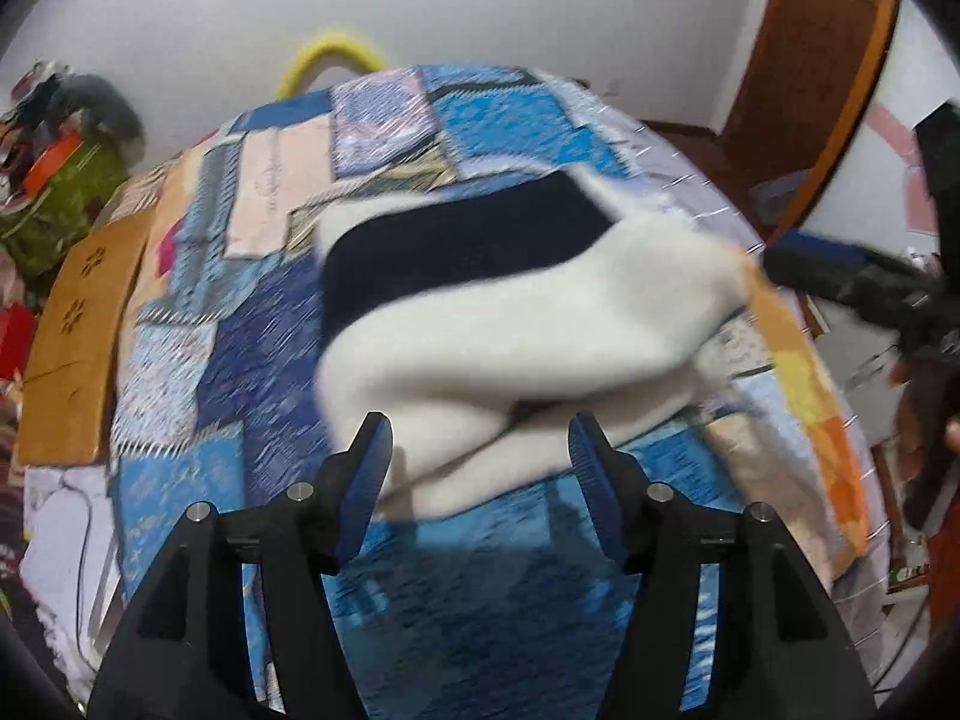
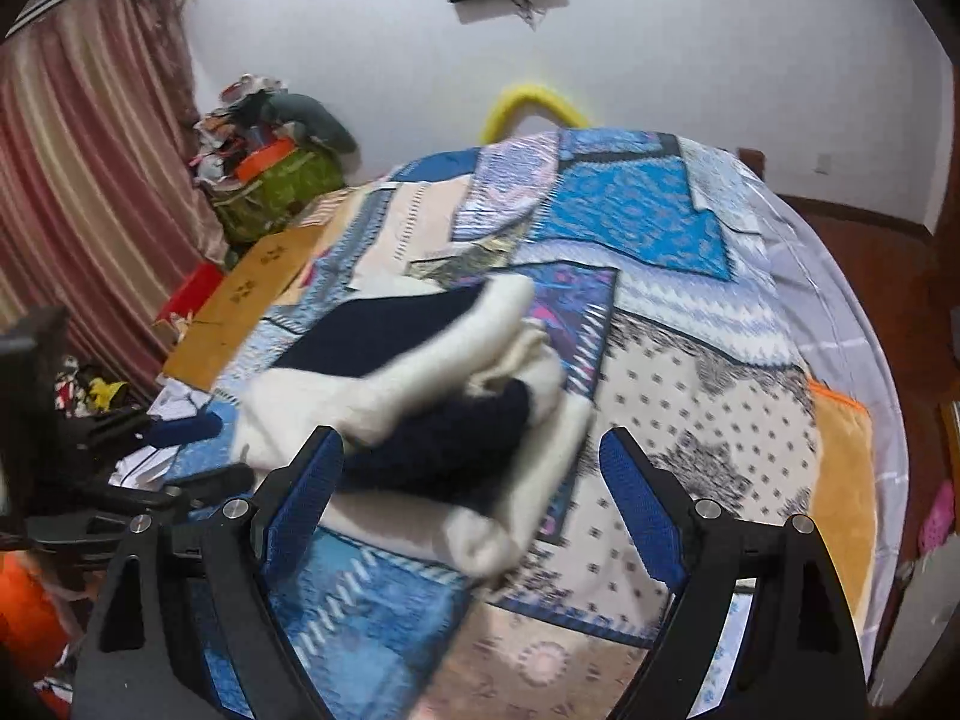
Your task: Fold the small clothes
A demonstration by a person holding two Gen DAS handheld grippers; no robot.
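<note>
Garment (image 1: 516,324), white with a navy band, lies bunched mid-bed (image 1: 252,312), long axis left to right. Our left gripper (image 1: 480,456) and right gripper (image 2: 474,474) both gape empty just near of it, about equally close.

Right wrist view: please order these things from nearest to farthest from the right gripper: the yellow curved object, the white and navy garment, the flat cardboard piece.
1. White and navy garment: lies on the patchwork bedspread, just ahead of the open right gripper.
2. Flat cardboard piece: farther off, at the bed's left edge.
3. Yellow curved object: farthest, behind the bed by the white wall.
</note>
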